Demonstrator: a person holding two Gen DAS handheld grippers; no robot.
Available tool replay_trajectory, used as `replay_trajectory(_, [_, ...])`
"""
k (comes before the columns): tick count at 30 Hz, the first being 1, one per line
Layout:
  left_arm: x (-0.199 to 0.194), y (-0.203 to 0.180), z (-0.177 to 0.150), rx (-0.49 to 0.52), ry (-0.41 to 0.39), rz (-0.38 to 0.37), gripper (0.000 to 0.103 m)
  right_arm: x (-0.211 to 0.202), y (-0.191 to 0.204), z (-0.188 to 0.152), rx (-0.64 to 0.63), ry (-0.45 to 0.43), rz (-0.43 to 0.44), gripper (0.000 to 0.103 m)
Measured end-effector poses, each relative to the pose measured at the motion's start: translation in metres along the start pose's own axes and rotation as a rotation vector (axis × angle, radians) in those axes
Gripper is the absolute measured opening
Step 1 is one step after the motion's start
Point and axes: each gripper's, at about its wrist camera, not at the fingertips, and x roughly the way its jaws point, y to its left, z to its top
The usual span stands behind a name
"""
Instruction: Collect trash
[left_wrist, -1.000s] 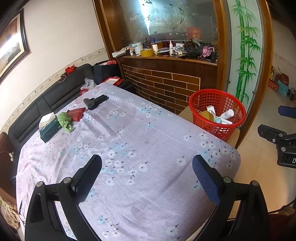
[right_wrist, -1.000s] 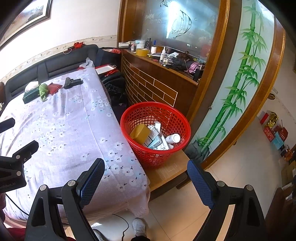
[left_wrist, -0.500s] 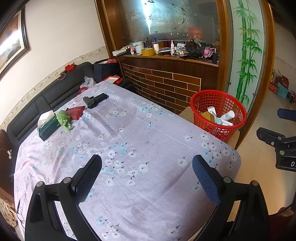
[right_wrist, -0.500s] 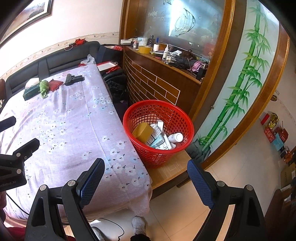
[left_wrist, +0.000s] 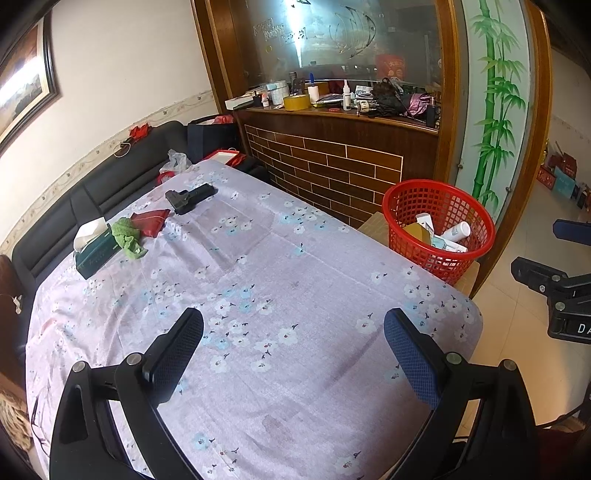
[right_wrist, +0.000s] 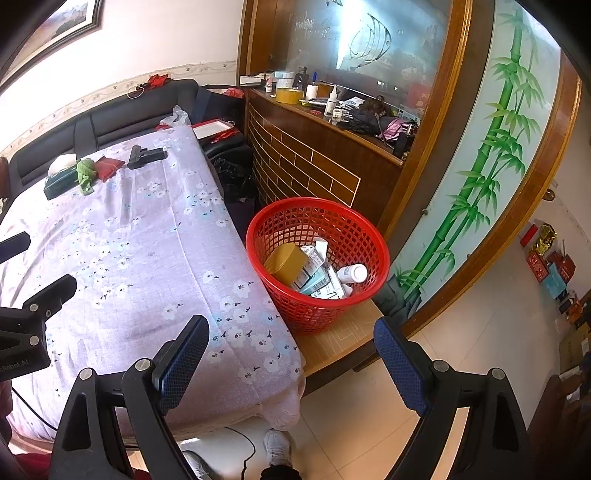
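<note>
Both grippers, the left gripper and right gripper, hang spread and empty above the floral-clothed table. Collected trash already fills the red mesh plastic basket beside the table; probably little remains, perhaps the crumpled green cloth, which the left gripper would need to reach far across the table to take.

Near tablecloth: bare cloth below the left gripper, whose jaws are spread wide.
Far left corner: tissue box, green rag, red pouch, black pistol-shaped object clustered.
Right edge: red basket mouth unobstructed, partly filled.
Behind basket: brick-fronted counter.
</note>
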Motion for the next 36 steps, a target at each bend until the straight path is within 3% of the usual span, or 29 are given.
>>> replay_trajectory(36, [0.018, 0.009, -0.011, -0.042, 0.037, 0.006, 0.098, 0.019, 0.009, 0.006, -0.009, 0.029, 0.012, 0.093])
